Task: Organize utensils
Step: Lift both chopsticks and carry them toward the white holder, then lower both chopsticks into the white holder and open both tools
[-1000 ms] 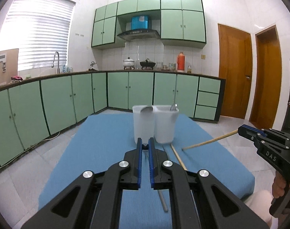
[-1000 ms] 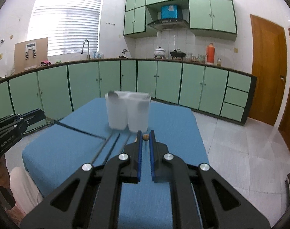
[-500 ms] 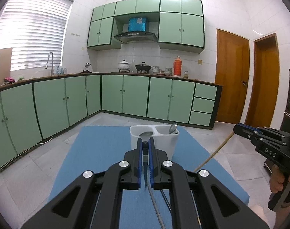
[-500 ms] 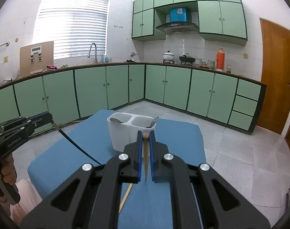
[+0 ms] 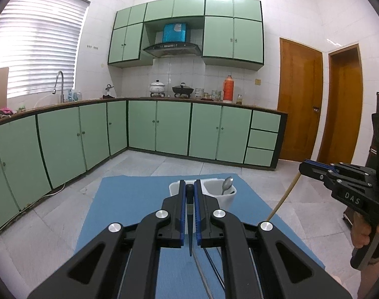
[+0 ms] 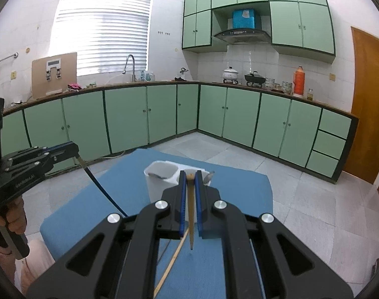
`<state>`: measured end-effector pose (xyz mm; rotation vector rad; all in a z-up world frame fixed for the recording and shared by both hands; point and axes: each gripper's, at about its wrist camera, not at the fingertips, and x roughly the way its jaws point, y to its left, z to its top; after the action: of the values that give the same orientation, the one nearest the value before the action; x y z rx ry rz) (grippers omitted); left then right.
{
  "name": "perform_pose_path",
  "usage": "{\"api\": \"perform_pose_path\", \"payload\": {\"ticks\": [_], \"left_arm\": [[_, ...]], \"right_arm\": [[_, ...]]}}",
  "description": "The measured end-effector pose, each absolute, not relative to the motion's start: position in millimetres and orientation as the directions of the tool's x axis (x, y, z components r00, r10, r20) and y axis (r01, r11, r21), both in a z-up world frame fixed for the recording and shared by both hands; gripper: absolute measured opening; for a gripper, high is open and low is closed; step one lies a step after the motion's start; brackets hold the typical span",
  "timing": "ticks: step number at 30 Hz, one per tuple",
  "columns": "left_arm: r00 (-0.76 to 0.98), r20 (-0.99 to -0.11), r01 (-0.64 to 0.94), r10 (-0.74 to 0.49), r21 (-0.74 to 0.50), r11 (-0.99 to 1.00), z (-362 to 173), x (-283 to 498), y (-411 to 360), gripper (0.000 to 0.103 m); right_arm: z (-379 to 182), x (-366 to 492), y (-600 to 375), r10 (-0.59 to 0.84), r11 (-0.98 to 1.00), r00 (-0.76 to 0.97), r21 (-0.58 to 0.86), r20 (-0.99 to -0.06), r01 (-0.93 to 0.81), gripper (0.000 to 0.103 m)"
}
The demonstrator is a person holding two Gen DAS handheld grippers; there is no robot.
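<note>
In the left wrist view my left gripper [image 5: 189,186] is shut on a black chopstick [image 5: 190,229] that hangs point-down above the blue table [image 5: 129,199]. My right gripper [image 6: 190,174] is shut on a wooden chopstick [image 6: 191,216], also hanging point-down. Just beyond both stands the white two-cup holder [image 5: 224,200] [image 6: 157,186], with a spoon [image 5: 226,185] in one cup and another spoon [image 6: 157,175] in the other. Each gripper shows in the other's view: the right gripper [image 5: 301,167] with its stick [image 5: 284,196], the left gripper [image 6: 74,150] with its black stick [image 6: 102,189].
A metal utensil [image 5: 201,271] and a black chopstick [image 5: 214,269] lie on the table under the left gripper. Another wooden chopstick [image 6: 172,264] lies under the right one. Green kitchen cabinets and tiled floor surround the table. A hand [image 6: 15,219] grips the left tool.
Both grippers have risen above the table, each lifting its chopstick off the cloth. The sticks now hang steeply down, and the holder sits lower in both views.
</note>
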<state>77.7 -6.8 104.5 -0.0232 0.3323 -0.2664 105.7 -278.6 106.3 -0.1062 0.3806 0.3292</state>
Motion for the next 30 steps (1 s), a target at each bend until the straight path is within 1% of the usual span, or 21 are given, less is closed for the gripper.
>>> {"api": "perform_pose_path", "payload": {"ticks": [5, 12, 18, 21, 24, 30], "left_arm": [[0.929, -0.259, 0.258, -0.263, -0.056, 0.965, 133.2, 74.3, -3.1, 0.006], [0.956, -0.128, 0.26, -0.263, -0.042, 0.965, 188.2, 72.0, -6.1, 0.006], [0.975, -0.033, 0.221, -0.221, 0.006, 0.975, 217.1, 93.6, -24.3, 0.006], [0.976, -0.033, 0.218, -0.217, 0.005, 0.976, 217.8, 117.4, -32.9, 0.006], [0.976, -0.054, 0.211, -0.211, 0.012, 0.977, 209.6, 144.9, -41.6, 0.006], [0.968, -0.141, 0.208, -0.206, -0.001, 0.978, 177.3, 199.4, -50.6, 0.006]], "right_arm": [[141.3, 107.7, -279.9, 0.314, 0.936, 0.89, -0.05, -0.332, -0.348, 0.006], [192.2, 120.0, -280.0, 0.333, 0.934, 0.908, -0.042, -0.254, -0.354, 0.006], [213.9, 149.7, -271.5, 0.313, 0.94, 0.921, -0.062, -0.232, -0.336, 0.006], [214.6, 171.5, -268.9, 0.314, 0.941, 0.918, -0.051, -0.243, -0.335, 0.006], [209.2, 194.4, -265.3, 0.31, 0.943, 0.915, -0.041, -0.257, -0.331, 0.006], [177.9, 239.0, -259.0, 0.311, 0.945, 0.898, -0.001, -0.311, -0.327, 0.006]]}}
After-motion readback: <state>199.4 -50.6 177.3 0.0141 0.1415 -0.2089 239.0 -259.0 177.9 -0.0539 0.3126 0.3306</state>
